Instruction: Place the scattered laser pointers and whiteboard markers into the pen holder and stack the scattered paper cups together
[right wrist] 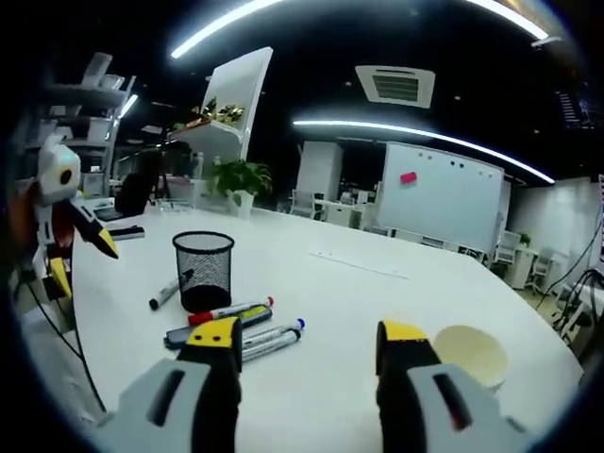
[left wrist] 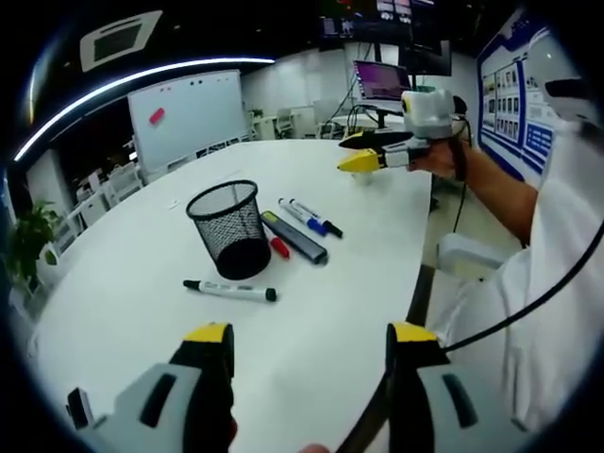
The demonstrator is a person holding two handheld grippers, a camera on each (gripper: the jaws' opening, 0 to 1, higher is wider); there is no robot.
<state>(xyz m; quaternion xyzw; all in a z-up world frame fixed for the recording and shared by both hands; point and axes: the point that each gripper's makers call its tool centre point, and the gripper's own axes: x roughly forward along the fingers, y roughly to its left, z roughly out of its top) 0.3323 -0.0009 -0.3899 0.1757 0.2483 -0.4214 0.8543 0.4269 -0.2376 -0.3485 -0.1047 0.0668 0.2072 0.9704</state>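
Hovering over a white table (left wrist: 311, 368), the left gripper (left wrist: 310, 342) has its yellow-tipped jaws spread wide with nothing between them. Ahead of it and slightly to its left stands the black mesh pen holder (left wrist: 229, 229), upright. A black-capped marker (left wrist: 230, 291) lies on the table between the gripper and the holder, just short of the holder's base. Beyond the jaws, to the right of the holder, lie a red marker (left wrist: 279, 247), a dark laser pointer (left wrist: 294, 237) and two blue-capped markers (left wrist: 310, 216), close together. Farther off, a person's hand holds the right gripper (left wrist: 370, 151) above the far part of the table; whether its jaws are parted cannot be told from here. In the right gripper view, that gripper (right wrist: 307, 338) shows its jaws spread and empty. A paper cup (right wrist: 472, 355) rests on the table (right wrist: 377, 283) just to the right of its right jaw, its mouth facing the camera. Ahead of the left jaw lie two blue-capped markers (right wrist: 272, 337), the laser pointer (right wrist: 222, 322) and the red marker (right wrist: 219, 312), with the holder (right wrist: 203, 271) beyond them and the black-capped marker (right wrist: 170, 290) at its left. The left gripper (right wrist: 66, 241) shows at the far left. A whiteboard (right wrist: 439, 203) stands in the background.
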